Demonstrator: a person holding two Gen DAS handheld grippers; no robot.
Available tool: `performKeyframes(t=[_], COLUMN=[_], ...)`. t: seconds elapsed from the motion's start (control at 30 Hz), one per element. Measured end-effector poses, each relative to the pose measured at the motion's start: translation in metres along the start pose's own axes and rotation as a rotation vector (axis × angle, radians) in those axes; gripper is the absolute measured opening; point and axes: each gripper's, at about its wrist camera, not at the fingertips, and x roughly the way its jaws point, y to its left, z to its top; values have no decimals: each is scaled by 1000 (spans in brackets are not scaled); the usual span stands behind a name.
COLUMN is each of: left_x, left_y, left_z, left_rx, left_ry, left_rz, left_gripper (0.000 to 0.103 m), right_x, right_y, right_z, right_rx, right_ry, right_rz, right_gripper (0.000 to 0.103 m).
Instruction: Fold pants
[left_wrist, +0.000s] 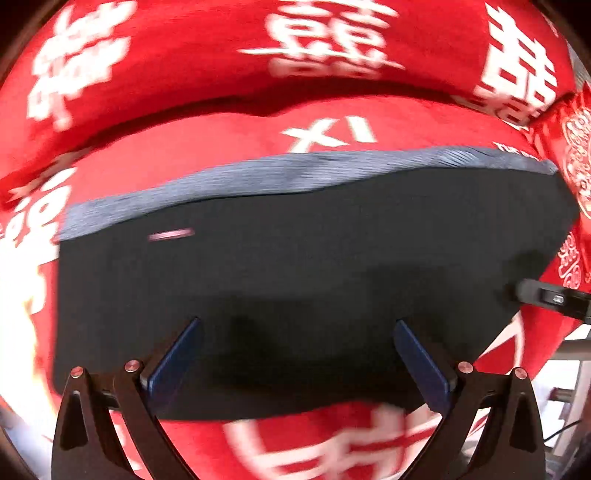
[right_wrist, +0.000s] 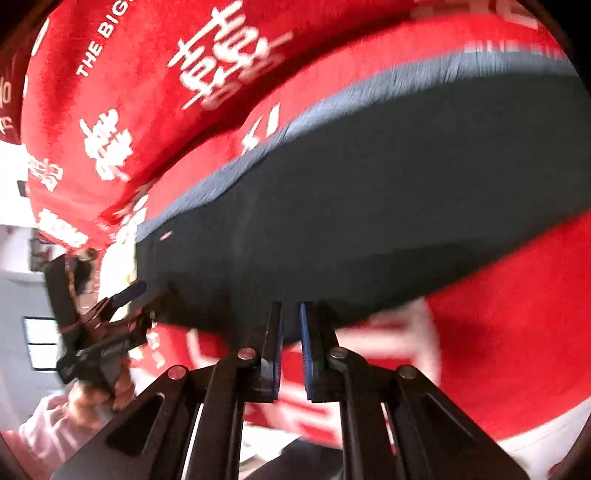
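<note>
Both views bright, daylight-like. Strong fisheye bowing; black vignette at corners.

Left wrist view: motion blur across red blanket (left_wrist: 207, 62), white characters smeared, worst along bottom and left edge. Blown-out glare at left margin. Dark pants (left_wrist: 314, 266) nearly featureless, little shadow detail; soft shadow between gripper fingers (left_wrist: 173, 362).

Right wrist view: blur heavier toward right and bottom; print at upper left fairly sharp. Overexposed white area at left near window (right_wrist: 40, 343). Gripper fingers in foreground sharp.

Dark folded pants (left_wrist: 314, 277) flat on red blanket (left_wrist: 184, 55); left gripper (left_wrist: 297, 328) spread wide above them.
</note>
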Motion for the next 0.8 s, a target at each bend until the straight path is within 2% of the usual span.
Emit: performKeyframes(t=[0.1,0.13,0.17,0.27,0.37,0.43,0.47,0.53,0.57,0.6,0.7,0.8], left_x=[31,37,30,27,21,6,0,-11,-10,-6,13,38], left_y=[-28,-32,-31,-27,-22,-20,-18,-16,-14,-14,-15,-9], left_z=[-10,-18,-26,-34,-26,-14,-7,8,21,31,63,74], left_rx=[43,48,30,26,25,43,44,29,14,-1,-64,-107], left_ry=[76,91,33,45,73,18,-11,-61,-72,-79,-94,-66], left_rz=[24,36,44,40,49,68,70,63,63,69,80,147], left_gripper=[103,103,103,103,103,103,103,103,103,103,103,103], right_x=[20,21,18,19,18,11,4,-7,-6,-5,6,24], right_y=[-12,-14,-16,-18,-19,-17,-13,-8,-5,-1,8,14], right_z=[2,-2,-7,-17,-20,-17,-11,3,11,23,61,90], right_rx=[-45,-45,-42,-29,13,31,19,-24,-35,-48,-88,-126], right_ry=[43,24,4,7,34,44,26,-19,-34,-53,-56,-46], right_rz=[-106,-92,-83,-79,-52,-32,-31,-59,-65,-65,-62,-81], right_gripper=[10,10,10,10,10,11,11,25,44,50,43,39])
